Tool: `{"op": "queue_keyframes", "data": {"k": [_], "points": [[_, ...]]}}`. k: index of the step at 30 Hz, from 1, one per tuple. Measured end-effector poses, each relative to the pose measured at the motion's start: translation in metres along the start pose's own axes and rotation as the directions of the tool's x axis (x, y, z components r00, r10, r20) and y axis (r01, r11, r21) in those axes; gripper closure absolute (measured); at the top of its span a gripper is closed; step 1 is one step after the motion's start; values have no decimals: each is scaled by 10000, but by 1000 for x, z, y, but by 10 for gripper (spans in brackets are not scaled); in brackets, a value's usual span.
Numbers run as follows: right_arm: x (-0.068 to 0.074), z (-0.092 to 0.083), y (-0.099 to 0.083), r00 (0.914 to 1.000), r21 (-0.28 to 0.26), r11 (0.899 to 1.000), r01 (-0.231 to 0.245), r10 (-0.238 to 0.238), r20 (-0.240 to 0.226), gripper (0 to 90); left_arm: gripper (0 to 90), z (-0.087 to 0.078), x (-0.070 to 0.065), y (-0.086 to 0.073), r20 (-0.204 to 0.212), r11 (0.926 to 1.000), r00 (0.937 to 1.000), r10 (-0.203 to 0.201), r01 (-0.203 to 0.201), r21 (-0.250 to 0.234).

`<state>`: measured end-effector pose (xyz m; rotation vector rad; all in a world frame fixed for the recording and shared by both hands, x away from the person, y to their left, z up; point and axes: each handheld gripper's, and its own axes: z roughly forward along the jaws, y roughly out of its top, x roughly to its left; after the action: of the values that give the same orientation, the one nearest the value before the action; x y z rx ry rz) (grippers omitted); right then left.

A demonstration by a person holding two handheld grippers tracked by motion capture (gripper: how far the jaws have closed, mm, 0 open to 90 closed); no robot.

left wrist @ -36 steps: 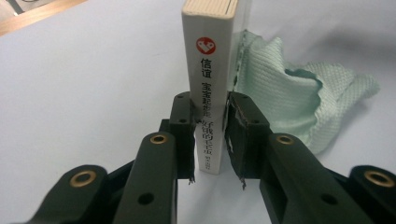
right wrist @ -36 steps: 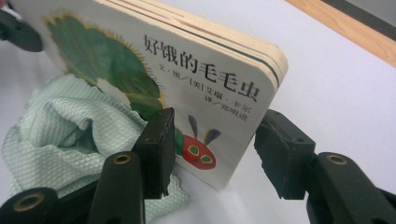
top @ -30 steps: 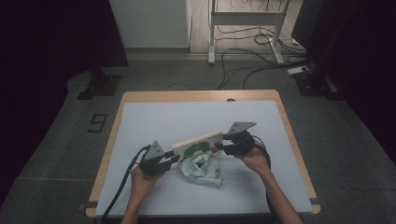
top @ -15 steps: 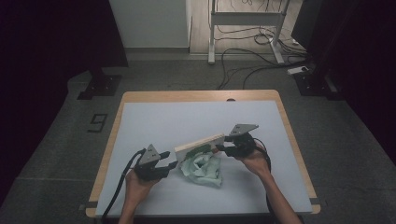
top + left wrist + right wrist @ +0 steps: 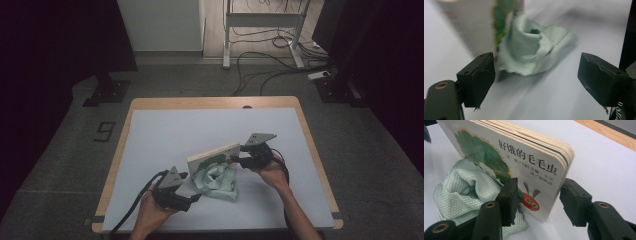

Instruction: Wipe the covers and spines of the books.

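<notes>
At the left of the high view, the left claw (image 5: 192,198) is sitting low over the near part of the pale grey desk (image 5: 165,135) with its wooden rim, its black cable trailing off toward the front edge. Its jaws have just been opening, and in the left gripper view they are standing wide apart with nothing pressed between them — the crumpled pale green waffle-weave cloth (image 5: 534,50) is lying on the desk just ahead of them, apart from both pads. In the high view that cloth (image 5: 218,181) is resting near the middle of the desk, bunched against the lower face of the thick cardboard picture book with a green caterpillar on its cover (image 5: 214,155). The book is standing on its long edge, leaning over the cloth. Further right, the right claw (image 5: 235,160) is gripping the book's right end; in the right gripper view one pad is lying against the printed cover and the other is at the back, beside the rounded corner of the book (image 5: 524,162). Its jaws have just been opening slightly, the book between them.
</notes>
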<state>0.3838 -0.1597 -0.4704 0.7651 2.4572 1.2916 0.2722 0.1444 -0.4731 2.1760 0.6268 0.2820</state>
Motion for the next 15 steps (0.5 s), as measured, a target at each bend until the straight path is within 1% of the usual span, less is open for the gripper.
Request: {"op": "queue_keyframes", "data": {"k": [2,4,6,9,12,15], "points": [[0,0,0,10000,-2,10000,-6,6,20,468,147,11,-4,3,43,9999,9999,105,-106,125],[0,0,0,10000,-4,10000,-1,1,15,469,150,22,-6,5,137,9998,9999,80,-82,160],[0,0,0,10000,-28,10000,28,-28,-9,470,157,31,-7,7,143,9999,9999,52,-54,139],[0,0,0,10000,-41,10000,3,-3,1,472,173,46,-8,10,114,9996,9999,109,-112,254],[0,1,0,10000,-52,10000,-51,51,28,473,188,58,-9,9,-73,9993,9999,149,-146,353],[0,1,0,10000,-52,10000,-13,14,49,473,230,66,-8,5,-212,9978,9995,245,-232,617]]}}
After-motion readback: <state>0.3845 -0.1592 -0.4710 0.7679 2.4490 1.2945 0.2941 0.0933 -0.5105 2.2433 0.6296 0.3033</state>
